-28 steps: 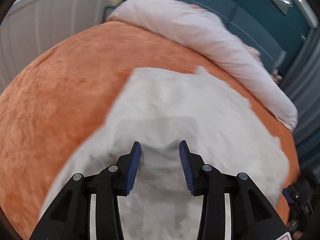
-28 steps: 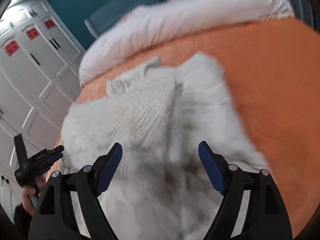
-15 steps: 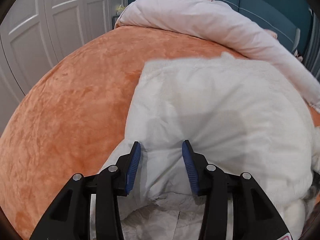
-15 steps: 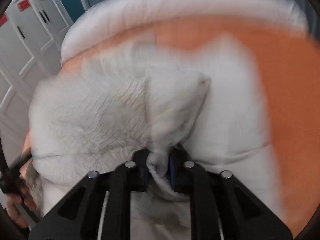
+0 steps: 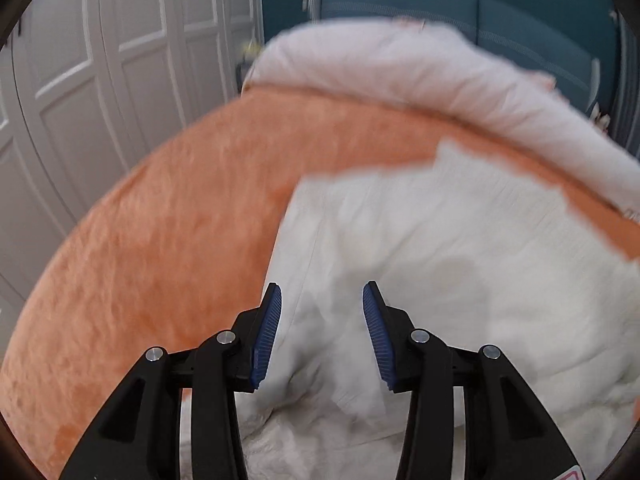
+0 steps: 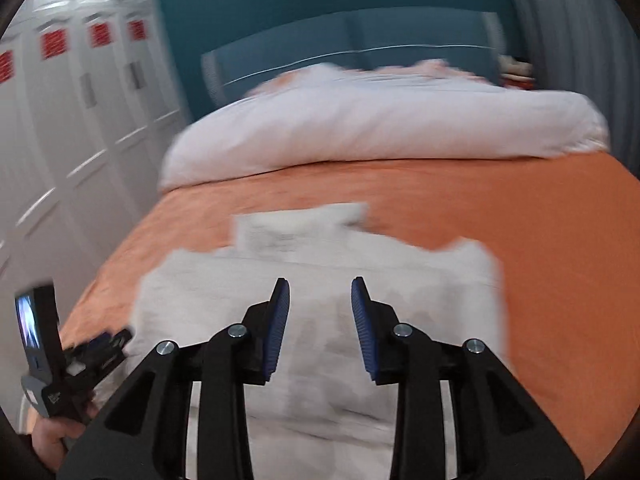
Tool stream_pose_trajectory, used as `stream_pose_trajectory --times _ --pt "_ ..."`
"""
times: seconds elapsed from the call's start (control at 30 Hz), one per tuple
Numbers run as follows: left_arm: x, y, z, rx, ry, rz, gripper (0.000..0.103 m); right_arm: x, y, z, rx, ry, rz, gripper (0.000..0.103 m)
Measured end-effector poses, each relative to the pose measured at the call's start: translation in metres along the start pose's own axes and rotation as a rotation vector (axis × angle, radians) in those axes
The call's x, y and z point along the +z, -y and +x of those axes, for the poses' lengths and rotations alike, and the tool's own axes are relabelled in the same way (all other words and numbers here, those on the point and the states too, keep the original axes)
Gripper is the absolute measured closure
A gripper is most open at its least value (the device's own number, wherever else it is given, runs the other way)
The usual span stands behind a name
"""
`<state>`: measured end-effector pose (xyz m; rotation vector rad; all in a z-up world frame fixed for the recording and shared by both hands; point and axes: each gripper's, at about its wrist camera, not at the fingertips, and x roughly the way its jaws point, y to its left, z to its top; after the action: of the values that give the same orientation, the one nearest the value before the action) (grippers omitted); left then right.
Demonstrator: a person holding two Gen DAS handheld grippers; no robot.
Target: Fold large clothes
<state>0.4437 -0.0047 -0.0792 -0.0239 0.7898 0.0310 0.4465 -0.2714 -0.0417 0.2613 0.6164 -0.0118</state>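
**A:** Where are my two tools right now?

**B:** I have the left gripper (image 5: pixel 322 328) held low over the near left part of the white garment (image 5: pixel 460 280), pointing up the bed toward the pillows. Its blue pads (image 5: pixel 267 336) stand apart with nothing between them; cloth shows in the gap, lying below.

**A:** And the other one?

**B:** The right gripper (image 6: pixel 320 326) sits higher and looks level along the bed. Its jaws are apart too, a moderate gap, gripping nothing. From that camera I also see the left gripper (image 6: pixel 96 350) at the lower left edge, with the person's hand (image 6: pixel 50 438) wrapped round its handle, beside the garment's left border.

**A:** Where's the garment itself?

**B:** Spread on the orange bedspread (image 5: pixel 160 260), near the foot of the bed. In the right wrist view the white garment (image 6: pixel 320 280) lies as a broad, roughly flat shape with a smaller flap at its far edge. Both views are blurred, so I cannot read its folds.

**A:** Anything else around?

**B:** A white duvet (image 6: pixel 380 120) rolled across the head of the bed, a teal headboard (image 6: pixel 352 44) behind it, and white wardrobe doors (image 5: pixel 100 80) on the left.
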Motion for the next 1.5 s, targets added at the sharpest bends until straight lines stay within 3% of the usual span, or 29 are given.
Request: stream_pose_trajectory --times 0.07,0.17,0.3,0.37,0.43,0.53,0.63,0.77,0.9,0.97,1.1,1.17,1.23,1.33,1.37,1.4,1.43,1.47,1.5 --pt "0.015 0.011 -0.001 -0.02 0.012 0.013 0.053 0.002 -0.021 0.028 0.028 -0.047 -0.073 0.072" --pt "0.027 0.034 0.028 -0.009 -0.018 0.064 0.051 -0.008 -0.027 0.067 -0.009 -0.142 -0.128 0.075" --pt "0.01 0.041 0.08 0.067 -0.038 0.108 0.046 -0.034 0.019 0.084 -0.084 -0.145 -0.09 0.076" --pt "0.0 0.032 0.089 0.053 -0.012 0.075 0.033 -0.047 0.043 0.086 0.0 -0.143 -0.031 0.078" --pt "-0.008 0.023 0.098 0.014 -0.026 0.013 0.029 -0.052 0.047 0.094 0.031 -0.135 -0.004 0.079" --pt "-0.01 0.02 0.106 0.018 -0.035 -0.008 0.026 -0.061 0.04 0.101 -0.003 -0.125 -0.041 0.079" --pt "-0.009 0.023 0.109 0.039 -0.05 0.001 0.024 -0.06 0.042 0.107 0.016 -0.143 -0.02 0.079" --pt "-0.008 0.007 0.082 0.03 -0.095 -0.019 0.025 -0.045 0.044 0.096 0.017 -0.23 0.028 0.073" --pt "-0.034 -0.049 -0.001 -0.088 -0.101 -0.05 0.024 -0.055 0.058 -0.019 0.028 -0.17 0.064 0.036" --pt "-0.062 -0.083 -0.04 -0.075 -0.123 -0.02 0.021 -0.087 0.074 -0.089 0.001 -0.154 0.049 0.031" --pt "-0.125 -0.136 -0.084 -0.096 -0.232 -0.042 0.019 -0.165 0.111 -0.177 -0.131 -0.261 0.088 0.028" --pt "-0.152 -0.151 -0.093 -0.126 -0.301 -0.078 0.019 -0.201 0.133 -0.203 -0.127 -0.332 0.2 0.028" --pt "-0.18 -0.166 -0.102 -0.175 -0.334 -0.18 0.017 -0.233 0.148 -0.215 -0.123 -0.386 0.329 0.028" --pt "-0.2 -0.178 -0.103 -0.251 -0.368 -0.311 0.017 -0.255 0.155 -0.219 -0.059 -0.383 0.457 0.027" --pt "-0.203 -0.176 -0.106 -0.257 -0.356 -0.319 0.02 -0.256 0.155 -0.217 -0.044 -0.377 0.482 0.03" --pt "-0.204 -0.173 -0.11 -0.255 -0.35 -0.303 0.025 -0.256 0.152 -0.212 -0.041 -0.377 0.496 0.043" --pt "-0.203 -0.169 -0.113 -0.281 -0.352 -0.285 0.044 -0.256 0.147 -0.209 -0.032 -0.384 0.505 0.048" --pt "-0.205 -0.167 -0.116 -0.297 -0.355 -0.278 0.063 -0.253 0.143 -0.206 -0.022 -0.395 0.515 0.072" --pt "-0.201 -0.164 -0.123 -0.317 -0.355 -0.263 0.072 -0.248 0.137 -0.207 -0.005 -0.395 0.512 0.081"
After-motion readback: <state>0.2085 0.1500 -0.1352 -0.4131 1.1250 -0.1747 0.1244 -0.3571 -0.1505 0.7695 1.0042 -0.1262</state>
